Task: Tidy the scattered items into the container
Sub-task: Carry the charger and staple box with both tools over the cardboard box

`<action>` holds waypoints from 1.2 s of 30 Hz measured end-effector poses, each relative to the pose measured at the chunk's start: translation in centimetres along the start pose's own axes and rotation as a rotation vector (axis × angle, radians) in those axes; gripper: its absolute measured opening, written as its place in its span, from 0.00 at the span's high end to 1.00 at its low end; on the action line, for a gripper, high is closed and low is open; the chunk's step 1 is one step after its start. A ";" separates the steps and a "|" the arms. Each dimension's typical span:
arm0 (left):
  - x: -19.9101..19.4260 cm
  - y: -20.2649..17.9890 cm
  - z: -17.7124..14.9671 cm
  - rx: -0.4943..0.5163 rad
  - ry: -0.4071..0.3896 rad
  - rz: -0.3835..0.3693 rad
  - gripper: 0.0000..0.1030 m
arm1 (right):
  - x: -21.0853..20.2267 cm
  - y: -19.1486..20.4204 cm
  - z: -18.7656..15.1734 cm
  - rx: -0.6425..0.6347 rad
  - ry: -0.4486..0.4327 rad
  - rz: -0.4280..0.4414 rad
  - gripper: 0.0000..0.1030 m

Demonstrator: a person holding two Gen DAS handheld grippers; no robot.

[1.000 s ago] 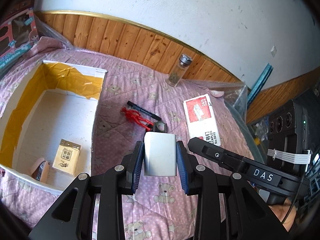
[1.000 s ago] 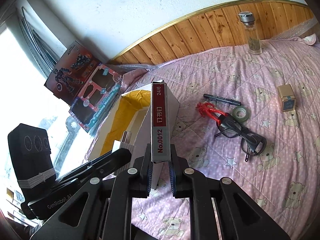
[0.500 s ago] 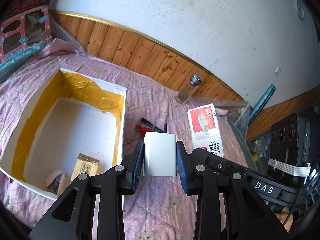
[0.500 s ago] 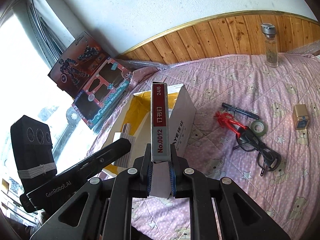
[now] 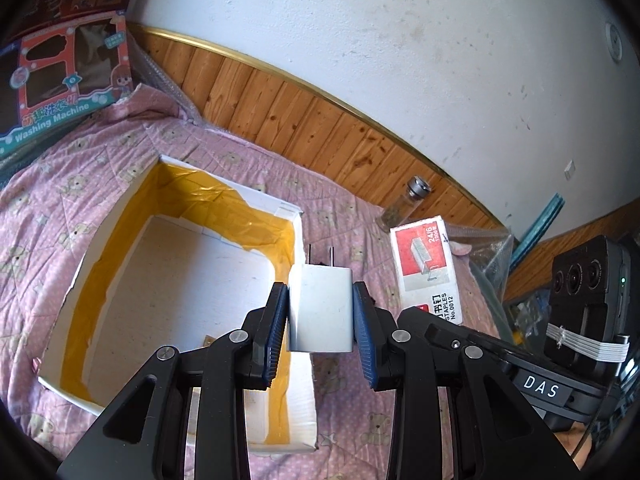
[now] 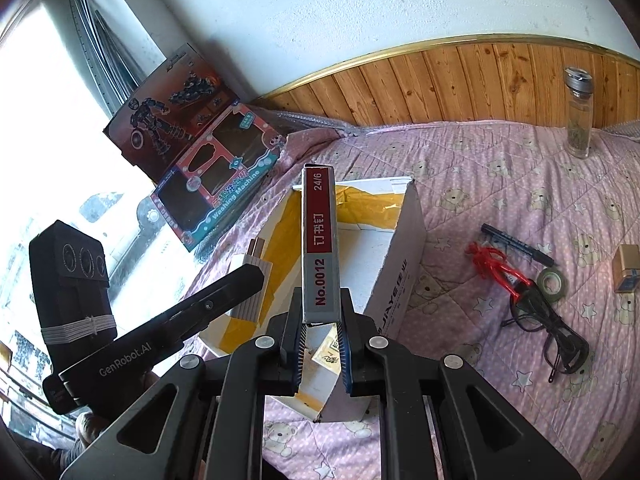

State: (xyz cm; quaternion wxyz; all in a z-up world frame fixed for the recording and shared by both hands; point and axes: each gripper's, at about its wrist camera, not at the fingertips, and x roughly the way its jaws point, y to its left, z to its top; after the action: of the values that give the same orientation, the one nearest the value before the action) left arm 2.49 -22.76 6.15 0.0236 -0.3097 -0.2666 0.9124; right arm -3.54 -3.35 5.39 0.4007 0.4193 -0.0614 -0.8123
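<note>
Over the box, left wrist view:
Left gripper (image 5: 320, 320): closed on the white charger (image 5: 320, 312), blue pads pressed to its two sides.
Charger: smooth white block, two metal prongs pointing away from the camera, held above the box's right wall.
Box (image 5: 298, 408): open white cardboard container on the bed (image 5: 120, 148), inner walls lined with yellow tape, floor pale and mostly bare; a small tan item shows by the gripper finger, too hidden to identify.
Staples box (image 5: 426, 268): red and white, printed "STAPLES No.0012", held up to the right of the charger.
Glass bottle (image 5: 404, 204): upright with a metal cap, near the far edge of the bed by the wood panelling.
Toy box (image 5: 60, 92): "Washing Machine" print, at the bed's far left corner.

Right wrist view:
Right gripper (image 6: 322, 336): clamped on the lower end of the staples box (image 6: 320, 248), which stands upright, its narrow red-and-grey side reading "No.0012" and "24/6".
Position: staples box held above the near end of the box (image 6: 400, 264).
Left gripper (image 6: 250, 276): holding the charger (image 6: 254, 280) over the box's left side.
Still on the bed (image 6: 500, 172), right of the box: black marker (image 6: 516, 244), red clip (image 6: 496, 268), roll of tape (image 6: 553, 282), black glasses (image 6: 552, 328), small gold box (image 6: 629, 268); glass bottle (image 6: 578, 116) upright at the far edge.
</note>
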 end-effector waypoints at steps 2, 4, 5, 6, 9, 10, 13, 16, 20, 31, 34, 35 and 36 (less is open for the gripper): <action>-0.1 0.7 0.5 -0.011 -0.007 0.002 0.68 | 0.6 0.6 0.4 -0.013 0.006 -0.001 0.85; -0.1 1.4 1.0 -0.018 -0.013 0.006 0.68 | 1.1 1.1 0.7 -0.024 0.011 0.000 0.85; -0.1 1.7 1.2 -0.019 -0.016 0.011 0.68 | 1.5 1.3 0.9 -0.030 0.014 0.000 0.85; 0.0 2.0 1.5 -0.018 -0.018 0.016 0.68 | 1.8 1.5 1.1 -0.036 0.016 0.000 0.85; 0.1 2.6 2.3 -0.014 -0.022 0.030 0.68 | 2.7 2.2 1.7 -0.052 0.023 0.003 0.85; 0.1 2.8 2.6 -0.012 -0.023 0.036 0.68 | 3.1 2.4 1.9 -0.056 0.026 0.005 0.85; 0.3 3.4 3.5 -0.006 -0.024 0.057 0.68 | 4.0 3.0 2.5 -0.070 0.034 0.008 0.85; 0.8 4.2 4.4 -0.018 -0.010 0.064 0.68 | 5.0 3.3 3.0 -0.078 0.045 0.012 0.85; 1.7 5.1 5.3 -0.023 0.007 0.079 0.68 | 6.2 3.4 3.6 -0.077 0.062 0.017 0.85; 4.3 7.1 7.3 -0.046 0.051 0.107 0.68 | 9.5 2.8 4.9 -0.074 0.111 0.014 0.85; 4.9 7.6 7.9 -0.054 0.061 0.118 0.68 | 10.7 2.5 5.1 -0.068 0.130 0.014 0.85; 5.2 7.9 8.1 -0.056 0.065 0.122 0.68 | 11.0 2.4 5.2 -0.065 0.137 0.012 0.85; 5.5 8.1 8.2 -0.057 0.070 0.129 0.68 | 11.4 2.2 5.3 -0.063 0.143 0.010 0.85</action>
State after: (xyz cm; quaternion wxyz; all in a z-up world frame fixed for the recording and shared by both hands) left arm -5.72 -32.37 4.51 -0.0349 -0.3585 -0.2712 0.8926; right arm -9.78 -14.12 2.54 0.4211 0.4631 -0.0092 -0.7798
